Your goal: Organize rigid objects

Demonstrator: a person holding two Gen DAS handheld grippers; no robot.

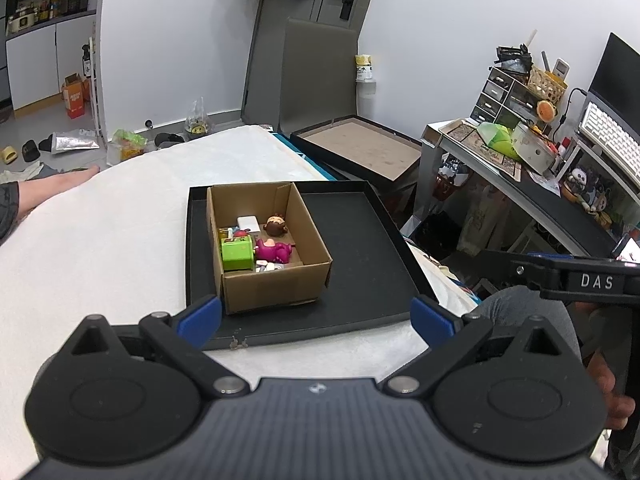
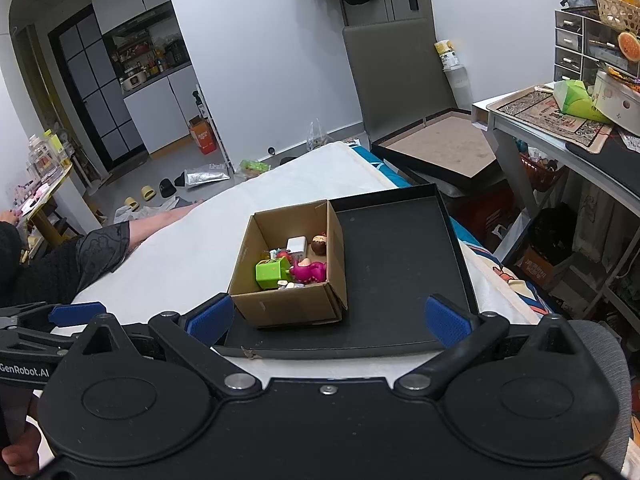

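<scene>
The left gripper (image 1: 316, 316) and right gripper (image 2: 327, 317) are held with fingers spread wide, nothing grasped. The toys are seen inside a cardboard box (image 1: 276, 284) on a black tray (image 1: 368, 264) laid on a white-covered bed (image 1: 100, 248).

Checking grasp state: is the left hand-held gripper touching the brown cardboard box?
Apart. The left wrist view shows the left hand-held gripper open, its blue fingertips short of the brown cardboard box and wide of it.
</scene>
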